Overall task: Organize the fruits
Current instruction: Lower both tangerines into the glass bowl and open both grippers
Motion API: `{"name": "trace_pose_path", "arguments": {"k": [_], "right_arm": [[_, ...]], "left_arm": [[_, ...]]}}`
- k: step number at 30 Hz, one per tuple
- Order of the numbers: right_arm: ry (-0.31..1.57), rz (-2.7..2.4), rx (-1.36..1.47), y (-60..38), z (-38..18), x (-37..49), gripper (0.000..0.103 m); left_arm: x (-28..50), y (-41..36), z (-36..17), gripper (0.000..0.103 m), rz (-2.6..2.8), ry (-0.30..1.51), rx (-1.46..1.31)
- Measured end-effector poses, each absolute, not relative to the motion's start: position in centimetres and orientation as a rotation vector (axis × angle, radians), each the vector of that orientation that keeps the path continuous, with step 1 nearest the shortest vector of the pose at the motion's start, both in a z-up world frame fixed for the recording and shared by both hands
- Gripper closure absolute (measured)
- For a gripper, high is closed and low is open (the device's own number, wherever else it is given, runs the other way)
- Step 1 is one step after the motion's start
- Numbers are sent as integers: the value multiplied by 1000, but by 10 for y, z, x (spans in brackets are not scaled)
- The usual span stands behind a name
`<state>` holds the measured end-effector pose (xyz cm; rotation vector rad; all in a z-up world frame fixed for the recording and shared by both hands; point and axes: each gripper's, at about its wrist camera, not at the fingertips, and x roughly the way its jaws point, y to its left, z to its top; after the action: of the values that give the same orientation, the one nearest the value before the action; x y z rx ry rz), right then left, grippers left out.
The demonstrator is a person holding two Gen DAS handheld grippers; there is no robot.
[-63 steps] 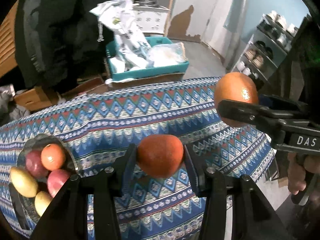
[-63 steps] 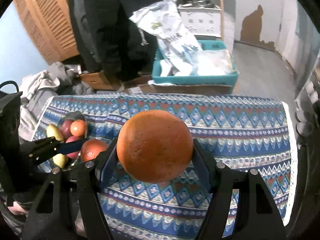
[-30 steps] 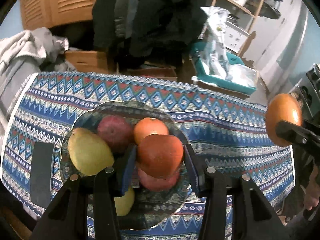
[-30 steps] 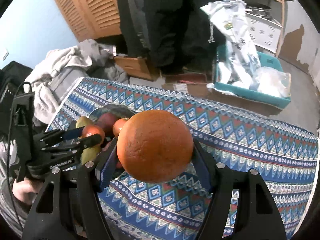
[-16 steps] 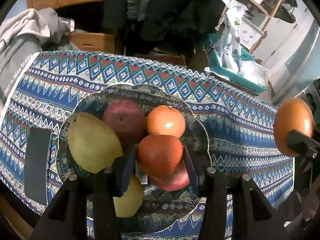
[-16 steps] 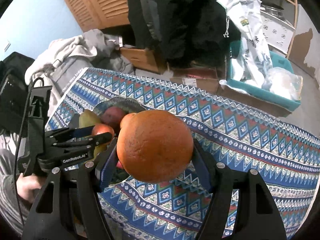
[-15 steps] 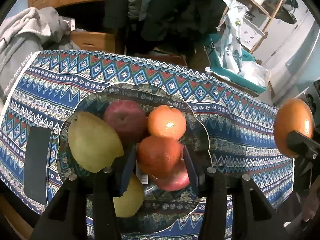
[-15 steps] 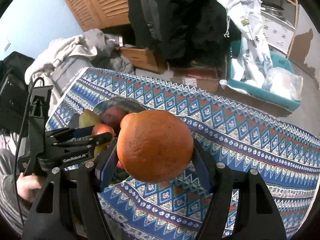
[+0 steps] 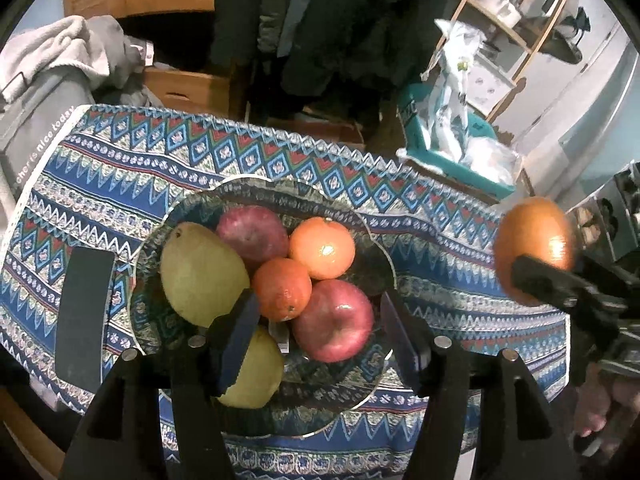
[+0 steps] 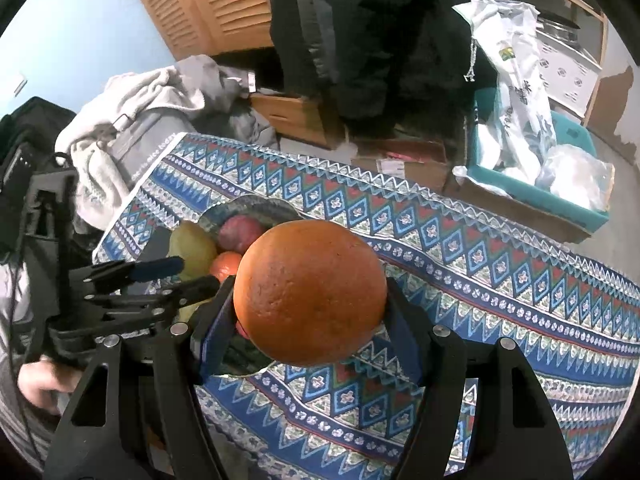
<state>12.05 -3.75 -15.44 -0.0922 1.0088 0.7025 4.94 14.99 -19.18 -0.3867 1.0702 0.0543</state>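
Observation:
A glass plate [image 9: 376, 252] on the patterned cloth holds two green pears [image 9: 200, 272], two red apples [image 9: 334, 326] and two small oranges [image 9: 282, 289]. My left gripper [image 9: 316, 332] is open just above the plate, its pads apart on either side of the nearer small orange, which rests on the other fruit. My right gripper [image 10: 308, 316] is shut on a large orange [image 10: 310, 298] and holds it in the air right of the plate. The large orange also shows in the left wrist view [image 9: 534, 246]. The left gripper shows in the right wrist view [image 10: 188, 276].
A black flat object [image 9: 84, 312] lies on the cloth left of the plate. Beyond the table's far edge are a teal bin with plastic bags [image 9: 456, 144], cardboard boxes [image 9: 192, 84], a pile of grey clothes [image 9: 60, 64] and a wooden shelf [image 9: 516, 20].
My left gripper came over the plate, lowered the small orange onto the fruit and opened. My right gripper moved left toward the plate, still holding the large orange.

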Motion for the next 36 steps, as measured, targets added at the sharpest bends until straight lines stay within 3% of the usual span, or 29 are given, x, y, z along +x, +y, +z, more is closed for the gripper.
{"name": "trace_pose_path", "arguments": {"k": [8,36], "right_arm": [[1023,746,-106,-15,-159,117,33],[1211,823,-341,81,-252,60,32]], "left_arm": [[28,166,-175,37,95,1038,-375],[-18,199,-190,37,207,1091,-300]]}}
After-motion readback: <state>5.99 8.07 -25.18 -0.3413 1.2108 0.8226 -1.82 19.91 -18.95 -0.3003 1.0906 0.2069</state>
